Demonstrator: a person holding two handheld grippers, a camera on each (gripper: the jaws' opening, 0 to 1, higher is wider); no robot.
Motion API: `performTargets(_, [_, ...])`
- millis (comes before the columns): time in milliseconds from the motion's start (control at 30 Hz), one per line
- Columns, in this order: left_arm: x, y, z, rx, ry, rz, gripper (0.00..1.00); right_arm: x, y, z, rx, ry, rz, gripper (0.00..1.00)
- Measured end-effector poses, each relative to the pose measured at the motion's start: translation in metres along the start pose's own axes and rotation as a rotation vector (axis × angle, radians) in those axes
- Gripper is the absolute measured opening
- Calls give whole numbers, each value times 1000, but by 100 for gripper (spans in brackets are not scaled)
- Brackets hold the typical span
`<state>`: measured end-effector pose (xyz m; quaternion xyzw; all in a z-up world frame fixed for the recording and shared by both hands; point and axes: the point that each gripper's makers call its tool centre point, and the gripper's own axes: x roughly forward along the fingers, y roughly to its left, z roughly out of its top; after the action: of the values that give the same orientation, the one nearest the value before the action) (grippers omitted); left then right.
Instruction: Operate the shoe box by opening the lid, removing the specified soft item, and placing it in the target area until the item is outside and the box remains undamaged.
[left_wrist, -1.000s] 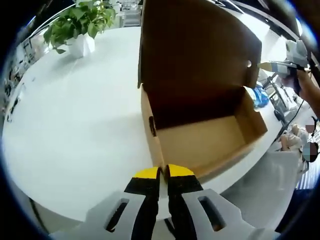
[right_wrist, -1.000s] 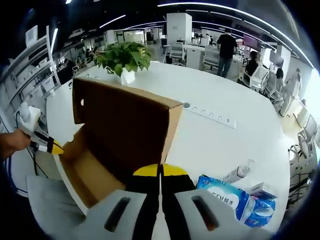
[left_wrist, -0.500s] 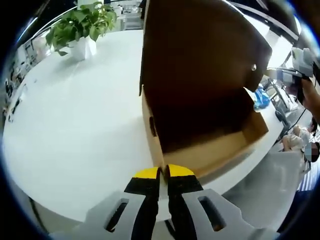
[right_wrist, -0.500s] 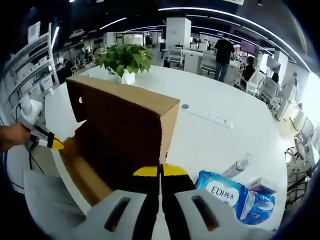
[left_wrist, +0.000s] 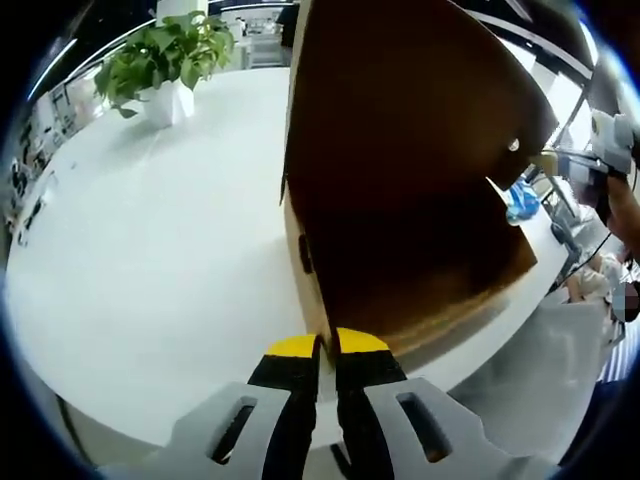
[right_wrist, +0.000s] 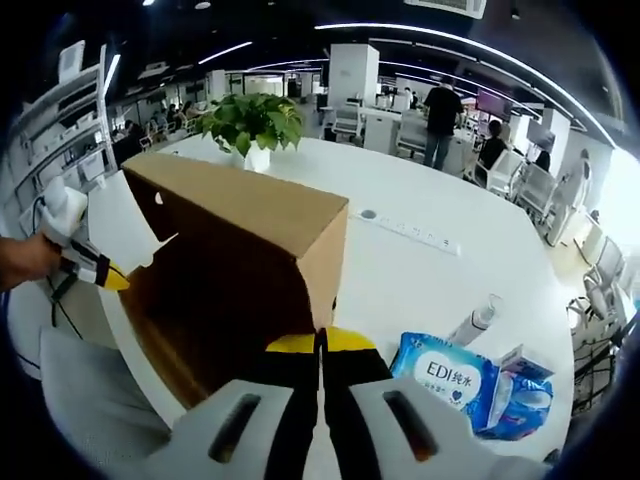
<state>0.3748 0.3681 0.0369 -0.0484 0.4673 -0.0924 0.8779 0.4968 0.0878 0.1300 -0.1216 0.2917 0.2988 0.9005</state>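
The brown cardboard shoe box (left_wrist: 306, 262) stands at the near edge of the white table (left_wrist: 150, 250). Its lid (left_wrist: 400, 180) leans low over the box and hides most of the inside. My left gripper (left_wrist: 327, 345) is shut on the box's near corner wall. In the right gripper view the lid (right_wrist: 230, 215) slopes down toward me, and my right gripper (right_wrist: 322, 342) is shut on its edge. The left gripper (right_wrist: 105, 278), held by a hand, shows at the box's far corner. The right gripper (left_wrist: 555, 160) shows at the lid's far edge.
A potted plant (right_wrist: 250, 120) stands at the table's far side, and it is also in the left gripper view (left_wrist: 165, 60). A blue tissue pack (right_wrist: 450, 385), a small bottle (right_wrist: 475, 325) and a power strip (right_wrist: 415, 232) lie right of the box. Office desks and people fill the background.
The lid has swung down over the box, and the light cardboard inside that showed before is now nearly covered. Both grippers keep their hold.
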Motion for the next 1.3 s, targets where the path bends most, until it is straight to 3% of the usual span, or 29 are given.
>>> performTargets(600, [-1,-2,1,16,-36,6,2,-6,9,-23,-65,-44,-26,0])
performTargets(1067, [-2,-2,1,28,-55,5,3,-5,18,-46,-55,-67,-6,0])
performTargets(1300, [-1,-3,1,20,-67,-3,3,-2,21,-62,-25,-40,15,0])
